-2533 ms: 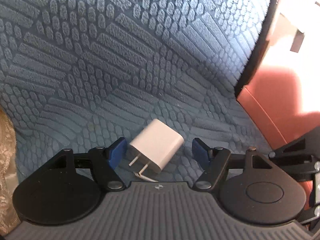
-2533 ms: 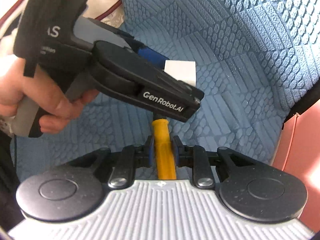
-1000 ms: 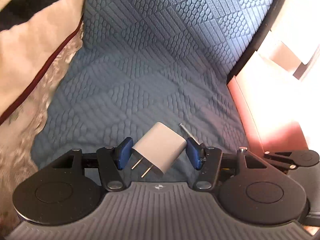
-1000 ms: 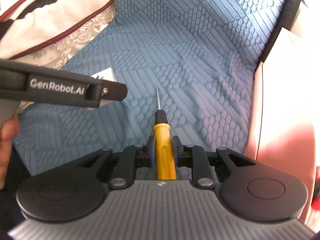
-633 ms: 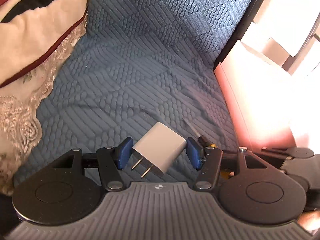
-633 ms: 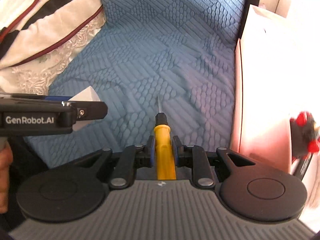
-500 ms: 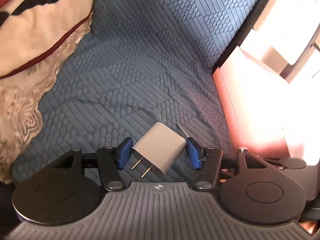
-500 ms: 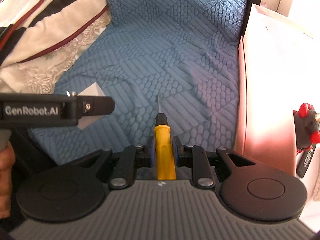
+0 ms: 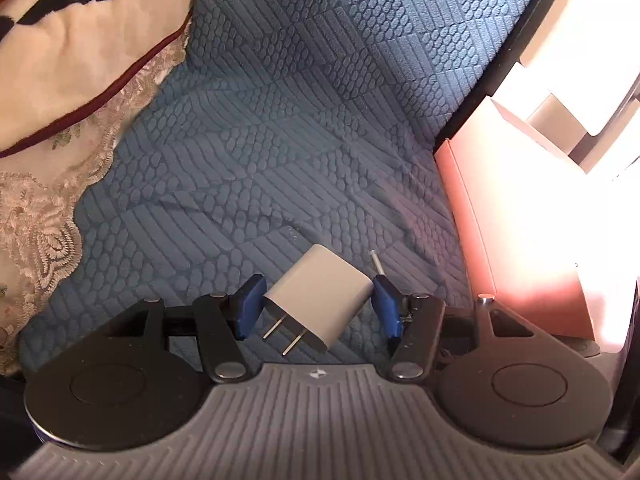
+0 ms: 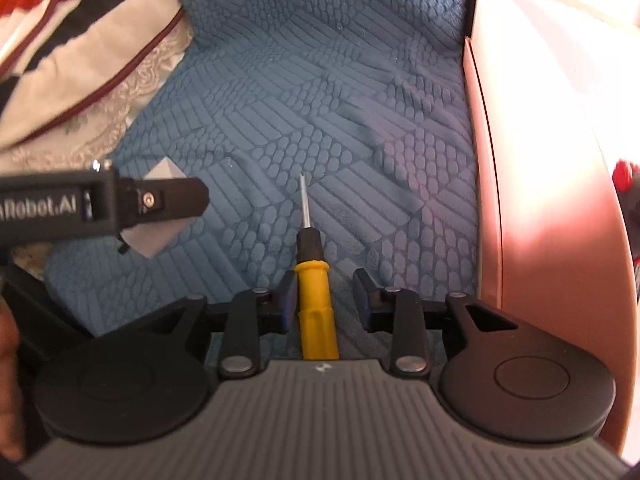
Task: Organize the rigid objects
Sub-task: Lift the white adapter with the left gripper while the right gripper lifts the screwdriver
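White charger between left fingers; screwdriver apparently loose, right.

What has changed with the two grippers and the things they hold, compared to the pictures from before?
The right gripper has opened: its right finger now stands off the yellow screwdriver, which was clamped before. The left gripper remains shut on the white charger, above the blue cushion.

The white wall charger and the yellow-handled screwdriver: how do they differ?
The white boxy wall charger is squat with two metal prongs; the yellow-handled screwdriver is long and thin. The left hand-held gripper clamps the charger tilted; the right hand-held gripper stands open, the screwdriver against one finger. Both are over the blue quilted cover.
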`<move>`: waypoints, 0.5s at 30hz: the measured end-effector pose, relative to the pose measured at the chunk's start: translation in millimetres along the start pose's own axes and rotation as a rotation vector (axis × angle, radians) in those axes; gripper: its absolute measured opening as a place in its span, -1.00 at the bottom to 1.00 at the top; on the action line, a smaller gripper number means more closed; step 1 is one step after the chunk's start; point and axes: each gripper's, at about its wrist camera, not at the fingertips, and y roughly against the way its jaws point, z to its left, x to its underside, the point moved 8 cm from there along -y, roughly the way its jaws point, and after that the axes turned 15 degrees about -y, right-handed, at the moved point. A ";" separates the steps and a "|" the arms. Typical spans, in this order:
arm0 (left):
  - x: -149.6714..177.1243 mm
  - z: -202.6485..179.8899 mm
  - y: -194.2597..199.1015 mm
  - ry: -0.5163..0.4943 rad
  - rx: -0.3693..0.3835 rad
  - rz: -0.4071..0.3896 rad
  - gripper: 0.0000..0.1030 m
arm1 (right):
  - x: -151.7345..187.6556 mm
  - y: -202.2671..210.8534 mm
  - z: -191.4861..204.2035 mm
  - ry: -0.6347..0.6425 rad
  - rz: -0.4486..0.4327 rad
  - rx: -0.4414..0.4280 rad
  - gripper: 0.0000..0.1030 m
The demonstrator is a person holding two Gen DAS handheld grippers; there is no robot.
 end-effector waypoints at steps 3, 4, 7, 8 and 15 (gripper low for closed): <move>-0.2 1.9 0.2 0.009 0.005 -0.002 0.24 | 2.3 -0.3 5.0 0.044 -0.017 0.021 -0.34; -0.9 2.3 0.4 0.011 0.005 -0.004 0.24 | 2.1 -0.4 6.1 0.061 -0.023 0.021 -0.37; -3.5 3.1 3.1 0.026 0.020 -0.017 0.24 | 4.0 0.0 8.8 0.068 -0.038 0.019 -0.60; -4.6 3.2 5.4 0.038 0.037 -0.026 0.24 | 5.1 0.1 9.8 0.071 -0.046 0.026 -0.60; -9.8 9.2 11.2 0.072 0.072 -0.044 0.24 | 0.8 -0.9 8.2 -0.010 -0.066 0.044 -0.61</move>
